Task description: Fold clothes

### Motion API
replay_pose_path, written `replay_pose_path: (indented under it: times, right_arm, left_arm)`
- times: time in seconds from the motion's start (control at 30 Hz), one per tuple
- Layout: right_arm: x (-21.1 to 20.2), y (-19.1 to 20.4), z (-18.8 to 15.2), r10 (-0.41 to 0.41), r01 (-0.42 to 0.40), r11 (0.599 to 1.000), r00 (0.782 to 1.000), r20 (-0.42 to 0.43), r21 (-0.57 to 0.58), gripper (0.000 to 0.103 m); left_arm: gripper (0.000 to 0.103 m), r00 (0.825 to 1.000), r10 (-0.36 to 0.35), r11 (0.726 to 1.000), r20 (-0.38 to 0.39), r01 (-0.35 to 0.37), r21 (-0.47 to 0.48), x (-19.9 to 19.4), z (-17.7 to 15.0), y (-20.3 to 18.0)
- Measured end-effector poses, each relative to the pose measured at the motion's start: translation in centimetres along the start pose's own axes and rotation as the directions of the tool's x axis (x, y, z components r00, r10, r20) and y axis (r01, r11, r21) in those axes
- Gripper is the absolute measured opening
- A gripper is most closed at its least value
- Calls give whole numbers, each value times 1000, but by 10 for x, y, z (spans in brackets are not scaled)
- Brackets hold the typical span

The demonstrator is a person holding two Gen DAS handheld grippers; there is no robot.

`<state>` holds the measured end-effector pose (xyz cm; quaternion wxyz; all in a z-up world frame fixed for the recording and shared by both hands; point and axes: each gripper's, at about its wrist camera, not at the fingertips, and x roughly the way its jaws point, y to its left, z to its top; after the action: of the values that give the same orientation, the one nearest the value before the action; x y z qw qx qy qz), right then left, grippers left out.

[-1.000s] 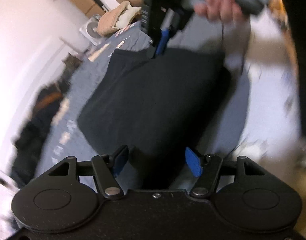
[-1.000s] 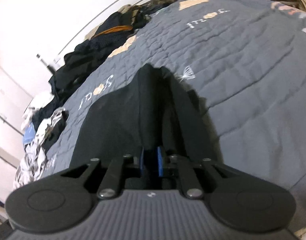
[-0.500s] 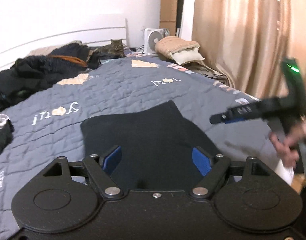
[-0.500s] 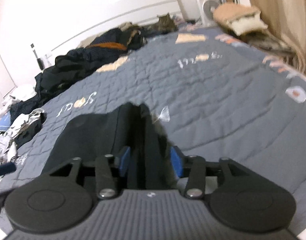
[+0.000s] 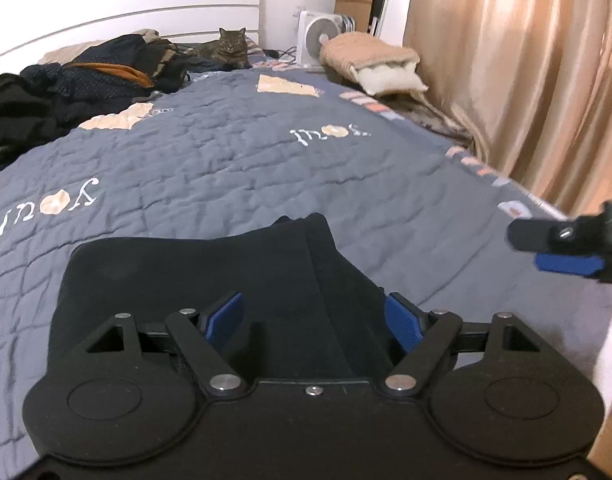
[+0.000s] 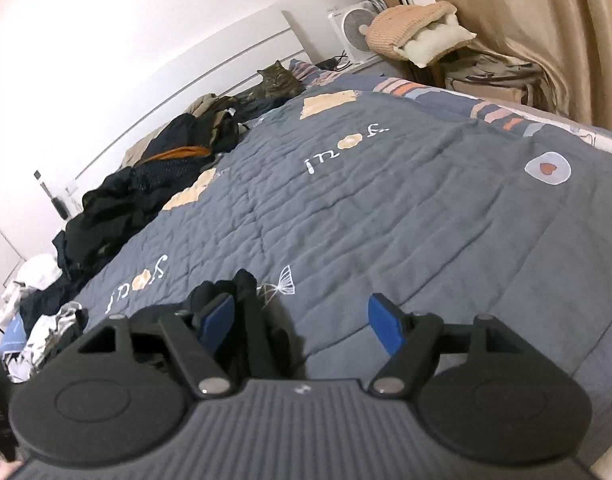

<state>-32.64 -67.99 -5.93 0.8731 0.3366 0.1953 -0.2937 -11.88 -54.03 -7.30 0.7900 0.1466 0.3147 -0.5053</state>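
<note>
A black garment (image 5: 209, 280) of soft matte cloth is lying folded into a flat, roughly trapezoid shape on the near part of a grey quilted bedspread (image 5: 233, 160), its stitching puckering into small squares. One tabby cat (image 5: 227, 49) is sitting at the far end by the white headboard (image 5: 145, 12), beside one heap of dark clothes (image 5: 65, 88) on the far left. One white fan (image 5: 318, 38) and one ribbed tan cushion (image 5: 366, 54) are standing far right, against pleated beige curtains (image 5: 518, 72).

The left gripper (image 5: 312, 318) is hanging over the garment with its blue pads apart and gripping nothing. The right gripper (image 6: 301, 320) is opening, its pads off the cloth; a second ago they were pinched together on the garment's folded ridge, which is now lying loose by the left pad.
</note>
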Motion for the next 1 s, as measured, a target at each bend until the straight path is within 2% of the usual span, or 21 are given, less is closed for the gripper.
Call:
replay_pose_path:
  times: [0.17,0.23,0.33,0.4,0.47,0.63,0.77,1.0]
  right_arm:
    - [0,-1,3,41,-41,999,999,-8,5,74]
    - [0,-1,4,51,-51,999,999,-6,12,74]
    - [-1,-1,5,62,-62,998,998,-5,26,74]
    - [-1,-1,4,68,-68,997,998,-5,30,74]
    - [-1,-1,3,68,-68,997,998,-9,28,74]
    - [2,5,0,72,-72,997,997,-26,11,74]
    - [8,16,-2,81,-84,995,996,-46,-55,74]
    - [47,42,-5,89,-111,979,987,-134,-169,74]
  left_arm:
    - [76,1000,12,1000,-9,-12,-23,13,2,-4]
    - [72,1000,17,999,-11,-17,-47,17,2,-3]
    - [51,1000,19,996,-18,-20,-92,20,2,4]
    - [25,1000,-19,988,-12,17,-154,19,1,14]
    - [16,999,-40,976,11,41,-214,14,-2,24]
    - [12,993,-59,935,99,90,-344,-11,-15,50]
    - [12,982,-62,901,176,131,-414,-41,-26,69]
    - [12,969,-70,869,237,176,-462,-62,-39,86]
